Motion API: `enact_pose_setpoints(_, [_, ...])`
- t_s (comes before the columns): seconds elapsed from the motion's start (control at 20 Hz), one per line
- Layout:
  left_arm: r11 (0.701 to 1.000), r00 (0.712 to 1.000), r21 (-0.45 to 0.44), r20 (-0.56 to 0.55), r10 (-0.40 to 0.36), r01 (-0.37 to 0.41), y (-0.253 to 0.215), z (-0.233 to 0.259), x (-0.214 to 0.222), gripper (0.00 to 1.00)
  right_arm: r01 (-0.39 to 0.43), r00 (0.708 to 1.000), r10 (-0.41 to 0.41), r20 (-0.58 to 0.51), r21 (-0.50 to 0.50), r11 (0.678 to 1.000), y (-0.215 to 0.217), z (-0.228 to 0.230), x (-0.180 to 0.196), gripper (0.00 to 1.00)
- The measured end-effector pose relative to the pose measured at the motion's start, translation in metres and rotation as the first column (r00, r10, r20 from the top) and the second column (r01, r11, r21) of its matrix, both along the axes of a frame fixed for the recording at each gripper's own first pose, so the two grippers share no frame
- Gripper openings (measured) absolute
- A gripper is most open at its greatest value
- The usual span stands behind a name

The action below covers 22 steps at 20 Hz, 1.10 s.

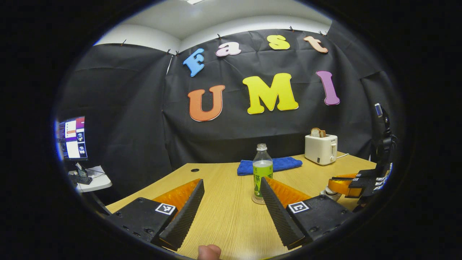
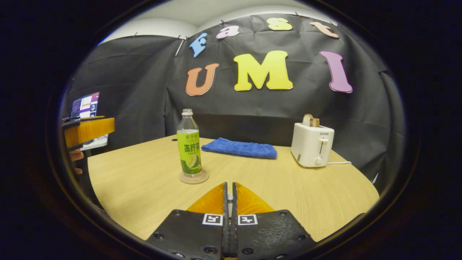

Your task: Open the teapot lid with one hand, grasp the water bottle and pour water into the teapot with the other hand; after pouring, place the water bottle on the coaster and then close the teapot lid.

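Left gripper (image 1: 231, 213): fingers spread wide, holding nothing, above the pale wooden table (image 1: 223, 216). Right gripper (image 2: 229, 206): fingers pressed together; something small and pale sits between them, and I cannot tell whether it is gripped. In the left gripper view it sits at 3 o'clock over a pale knobbed object (image 1: 330, 191), possibly the teapot lid. Clear plastic water bottle with green label (image 2: 189, 144): upright on the round wooden coaster (image 2: 194, 177), at 11 o'clock from the right gripper. Folded blue towel (image 2: 240, 148): behind the bottle. White toaster with bread slice (image 2: 312, 144): at 1 o'clock.
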State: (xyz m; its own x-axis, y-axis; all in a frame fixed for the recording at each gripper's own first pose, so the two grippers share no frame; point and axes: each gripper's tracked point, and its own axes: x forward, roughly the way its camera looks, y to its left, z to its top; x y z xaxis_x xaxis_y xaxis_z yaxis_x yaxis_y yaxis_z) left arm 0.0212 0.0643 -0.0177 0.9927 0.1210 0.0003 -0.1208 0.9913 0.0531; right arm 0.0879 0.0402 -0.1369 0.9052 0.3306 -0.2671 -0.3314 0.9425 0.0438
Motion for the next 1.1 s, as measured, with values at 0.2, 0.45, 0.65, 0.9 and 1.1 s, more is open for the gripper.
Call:
enact_pose_setpoints(0.2, [1.0,1.0,-0.004,-0.006,-0.002,0.002,0.0,-0.001,0.0,0.97,-0.001,1.0,0.001,0.017,-0.01,1.0,0.0,0.0,0.0,0.0])
enact_pose_setpoints(0.45, [1.0,1.0,-0.01,-0.015,-0.006,0.006,-0.002,-0.004,0.001,0.97,-0.004,1.0,0.004,0.012,-0.005,1.0,0.002,-0.008,-0.001,0.01])
enact_pose_setpoints(0.65, [1.0,1.0,-0.011,-0.017,-0.007,0.006,-0.003,-0.005,0.002,0.97,0.0,1.0,0.0,0.011,0.008,1.0,0.0,-0.011,-0.001,0.0])
enact_pose_setpoints(0.9, [1.0,1.0,-0.02,-0.021,-0.017,0.016,-0.009,-0.004,0.003,0.97,0.008,1.0,-0.007,0.023,-0.002,1.0,0.0,-0.012,-0.002,0.02])
enact_pose_setpoints(1.1, [1.0,1.0,-0.014,-0.018,-0.018,0.018,-0.014,0.001,0.001,0.97,0.024,0.998,-0.025,0.05,0.01,1.0,-0.003,0.0,-0.002,0.19])
